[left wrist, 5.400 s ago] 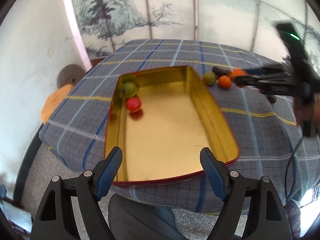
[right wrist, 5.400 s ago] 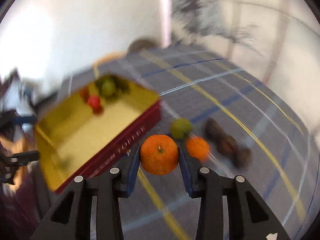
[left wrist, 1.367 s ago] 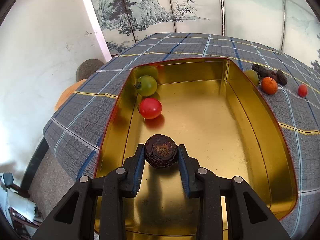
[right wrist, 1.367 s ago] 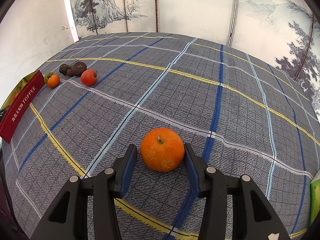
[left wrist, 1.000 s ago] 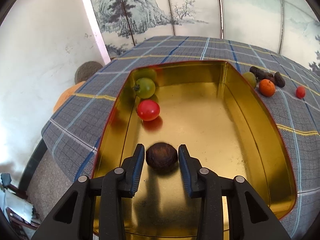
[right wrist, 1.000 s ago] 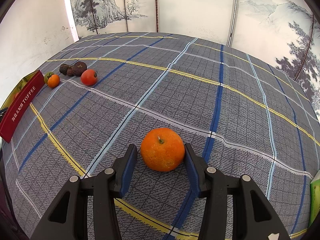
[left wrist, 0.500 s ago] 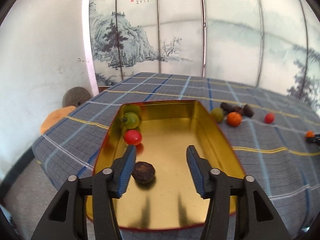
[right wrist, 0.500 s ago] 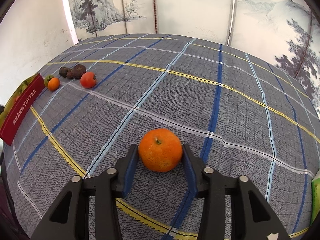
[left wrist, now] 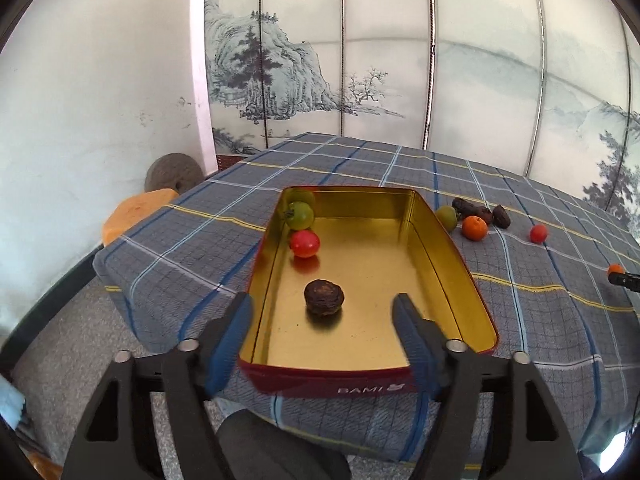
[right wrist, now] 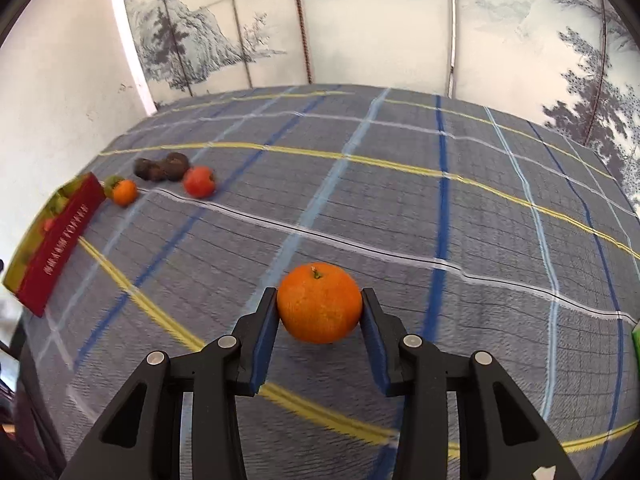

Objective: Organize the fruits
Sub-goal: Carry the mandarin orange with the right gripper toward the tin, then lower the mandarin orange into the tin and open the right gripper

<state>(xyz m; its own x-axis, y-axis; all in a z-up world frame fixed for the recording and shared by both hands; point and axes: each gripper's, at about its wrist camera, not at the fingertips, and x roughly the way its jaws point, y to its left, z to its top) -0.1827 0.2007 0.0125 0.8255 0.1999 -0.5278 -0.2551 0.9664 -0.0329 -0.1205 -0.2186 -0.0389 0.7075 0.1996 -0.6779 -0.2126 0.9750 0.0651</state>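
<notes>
A gold tin with red sides sits on the plaid tablecloth. In it lie a dark brown fruit, a red tomato and a green tomato. My left gripper is open and empty, back at the tin's near end. My right gripper is shut on a large orange, held just above the cloth. The tin shows at the far left of the right wrist view.
Beside the tin lie a green fruit, a small orange, dark fruits and a red tomato; they also show in the right wrist view. A painted screen stands behind the table. An orange cushion lies left.
My left gripper let go of the dark fruit in the tin, opened wide and pulled back and up. My right gripper closed on the orange and lifted it, turning left.
</notes>
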